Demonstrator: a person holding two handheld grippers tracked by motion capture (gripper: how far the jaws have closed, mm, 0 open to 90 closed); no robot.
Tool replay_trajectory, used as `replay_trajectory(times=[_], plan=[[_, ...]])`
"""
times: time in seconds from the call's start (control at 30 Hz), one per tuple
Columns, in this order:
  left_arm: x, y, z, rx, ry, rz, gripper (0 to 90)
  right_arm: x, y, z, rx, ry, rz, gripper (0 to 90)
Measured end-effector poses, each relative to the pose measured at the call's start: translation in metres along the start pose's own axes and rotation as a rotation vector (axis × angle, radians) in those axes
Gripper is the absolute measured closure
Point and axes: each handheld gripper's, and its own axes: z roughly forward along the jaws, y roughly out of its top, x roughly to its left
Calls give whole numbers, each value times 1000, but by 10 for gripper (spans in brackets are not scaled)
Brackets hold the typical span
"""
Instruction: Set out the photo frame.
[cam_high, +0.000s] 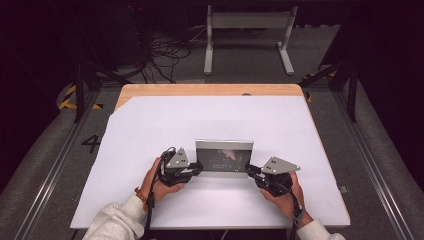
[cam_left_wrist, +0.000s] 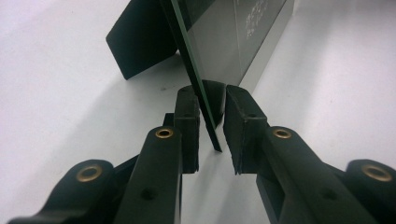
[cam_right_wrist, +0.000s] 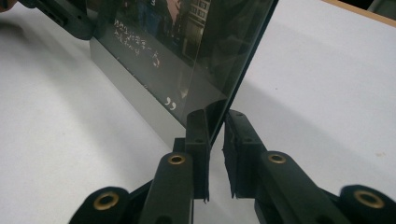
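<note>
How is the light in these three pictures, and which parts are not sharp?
High view: the white table cover is brightly lit, the floor behind dark. Left gripper view: the picture frame is fairly sharp and throws a soft shadow; the nearest jaw parts blur. Right gripper view: the frame's glass reflects a scene, near jaws blurred.

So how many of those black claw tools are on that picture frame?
2. The left gripper is at the frame's left edge, the right gripper at its right edge; each has the glass edge between its jaws.
</note>
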Motion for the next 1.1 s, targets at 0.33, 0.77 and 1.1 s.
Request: replay_trajectory(times=[0.33,0.77,1.1], plan=[[2,-4,-13,-16,32,-14,772,-1,3,-11,-10,-14,-25,805],[-6,-11,-38,-36,97,24,739,0,0,-30,-14,-52,-96,779],[-4,-30,-55,-33,151,3,672,-1,-5,-37,-6,-58,-104,743]])
